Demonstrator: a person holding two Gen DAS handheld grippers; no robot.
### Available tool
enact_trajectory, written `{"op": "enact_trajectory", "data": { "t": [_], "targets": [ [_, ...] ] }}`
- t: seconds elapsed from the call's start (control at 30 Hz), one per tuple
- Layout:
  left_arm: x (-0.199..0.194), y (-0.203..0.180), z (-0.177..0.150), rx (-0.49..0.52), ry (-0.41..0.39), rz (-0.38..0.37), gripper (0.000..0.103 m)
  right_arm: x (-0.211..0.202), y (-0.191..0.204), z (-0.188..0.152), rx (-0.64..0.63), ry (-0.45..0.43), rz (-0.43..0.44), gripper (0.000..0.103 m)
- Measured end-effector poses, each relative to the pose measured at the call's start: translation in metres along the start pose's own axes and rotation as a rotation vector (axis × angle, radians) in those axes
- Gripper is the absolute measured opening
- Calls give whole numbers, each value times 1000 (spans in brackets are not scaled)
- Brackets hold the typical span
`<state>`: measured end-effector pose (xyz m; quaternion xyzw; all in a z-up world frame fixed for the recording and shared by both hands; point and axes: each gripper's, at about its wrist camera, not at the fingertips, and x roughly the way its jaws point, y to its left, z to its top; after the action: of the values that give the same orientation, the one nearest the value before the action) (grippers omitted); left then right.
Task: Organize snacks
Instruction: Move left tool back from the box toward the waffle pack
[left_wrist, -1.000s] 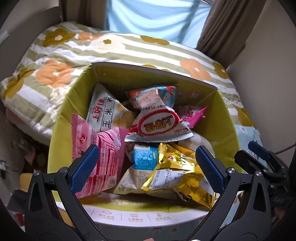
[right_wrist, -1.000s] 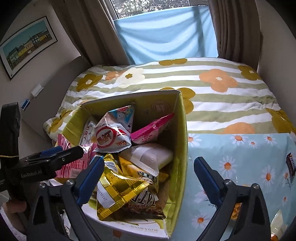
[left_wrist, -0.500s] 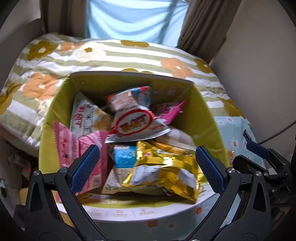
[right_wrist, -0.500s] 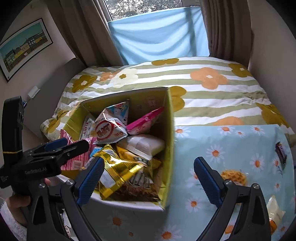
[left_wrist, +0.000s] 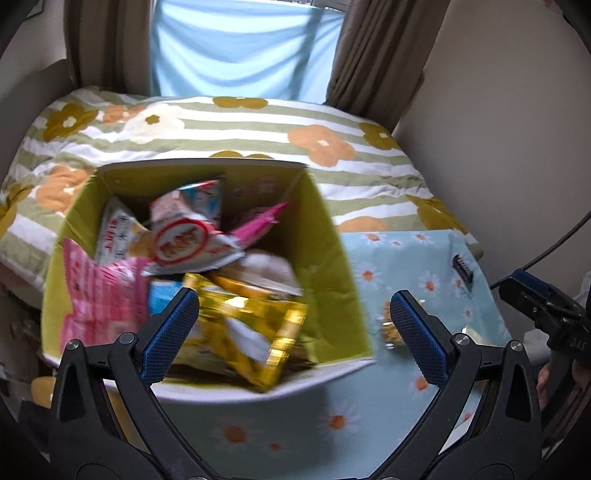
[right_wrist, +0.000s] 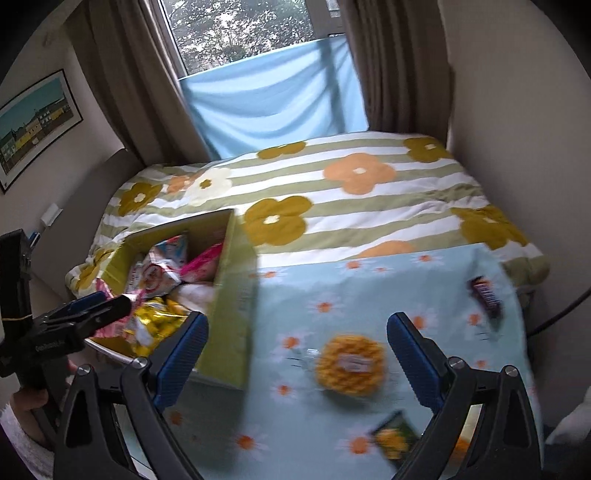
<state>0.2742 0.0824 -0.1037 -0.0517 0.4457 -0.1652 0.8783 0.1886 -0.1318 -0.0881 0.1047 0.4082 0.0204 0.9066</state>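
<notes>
Here both the left claw (left_wrist: 293, 332) and the right claw (right_wrist: 297, 356) gape wide, empty.

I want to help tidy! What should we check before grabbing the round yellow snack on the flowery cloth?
1. Right gripper open and empty: ok.
2. Round yellow snack between its fingers: ok.
3. Nothing lying on the snack: ok.
4. Left gripper open, out of the way over the box: ok.
5. Room left in the box: cannot tell, it looks full.
6. Picture sharp enough to aim: not ok, blurred.
</notes>
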Motion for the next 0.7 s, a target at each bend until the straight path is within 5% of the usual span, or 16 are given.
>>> {"op": "enact_trajectory", "data": {
  "t": [0.37, 0.7],
  "targets": [
    [33, -131, -24, 63, 52, -54, 103, -32, -115, -24, -38, 61, -36, 96],
    [129, -192, -63, 59, 223, -18, 103, -9, -171, -70, -128, 192, 13, 96]
  ]
}}
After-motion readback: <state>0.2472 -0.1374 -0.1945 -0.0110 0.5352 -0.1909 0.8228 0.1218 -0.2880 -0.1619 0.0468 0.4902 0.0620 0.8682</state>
